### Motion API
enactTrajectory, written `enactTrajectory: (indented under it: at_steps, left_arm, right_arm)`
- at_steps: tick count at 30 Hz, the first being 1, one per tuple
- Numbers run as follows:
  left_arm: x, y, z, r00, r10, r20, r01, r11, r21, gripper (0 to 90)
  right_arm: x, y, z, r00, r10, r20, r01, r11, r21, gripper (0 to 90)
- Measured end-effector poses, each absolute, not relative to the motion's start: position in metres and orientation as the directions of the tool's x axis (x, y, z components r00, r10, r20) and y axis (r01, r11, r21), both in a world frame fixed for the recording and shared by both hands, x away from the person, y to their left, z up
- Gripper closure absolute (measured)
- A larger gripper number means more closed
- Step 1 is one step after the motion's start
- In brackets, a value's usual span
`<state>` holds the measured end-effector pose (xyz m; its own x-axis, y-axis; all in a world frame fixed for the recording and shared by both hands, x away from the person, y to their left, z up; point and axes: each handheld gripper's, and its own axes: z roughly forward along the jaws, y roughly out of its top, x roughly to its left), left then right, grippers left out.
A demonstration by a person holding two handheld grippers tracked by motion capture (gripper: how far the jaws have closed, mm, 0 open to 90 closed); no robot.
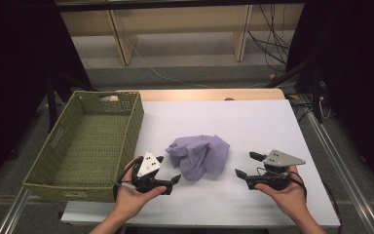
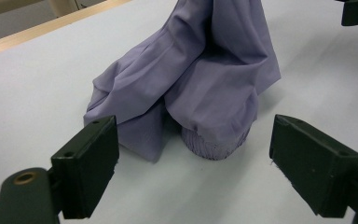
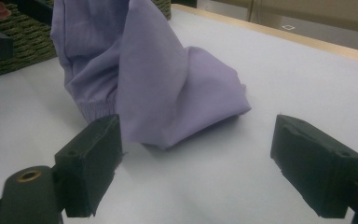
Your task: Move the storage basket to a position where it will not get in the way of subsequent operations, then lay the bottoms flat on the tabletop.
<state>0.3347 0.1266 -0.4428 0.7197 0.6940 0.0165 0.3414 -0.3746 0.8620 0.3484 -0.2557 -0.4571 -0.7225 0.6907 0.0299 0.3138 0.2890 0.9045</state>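
Lilac cloth (image 1: 198, 156) sits crumpled in a heap near the middle of the white table (image 1: 253, 122), right between both grippers. Left gripper (image 1: 169, 176) is just beside its near-left edge, jaws wide, nothing in them. Right gripper (image 1: 248, 165) sits a bit further off on the right, jaws wide too and not touching the cloth. Green woven basket (image 1: 85, 141) is on the far left

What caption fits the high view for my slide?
Two open hand-held grippers, left gripper and right gripper, flank a crumpled lilac garment on a white table beside a green woven basket.
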Motion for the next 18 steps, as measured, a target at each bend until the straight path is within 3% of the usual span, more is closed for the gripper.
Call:
enactTrajectory:
  at_steps: [12,18]
  left_arm:
    - [0.3341,0.1248,-0.4427,0.713,0.701,0.025,0.345,-0.381,0.858,15.9]
    - [0.3316,0.1197,-0.4503,0.728,0.686,-0.005,0.400,-0.419,0.815,31.7]
  right_arm:
    - [0.3462,-0.2586,-0.4562,-0.718,0.696,0.027,0.310,0.285,0.907,17.5]
    - [0.3457,-0.2568,-0.4572,-0.722,0.691,0.027,0.315,0.294,0.902,17.5]
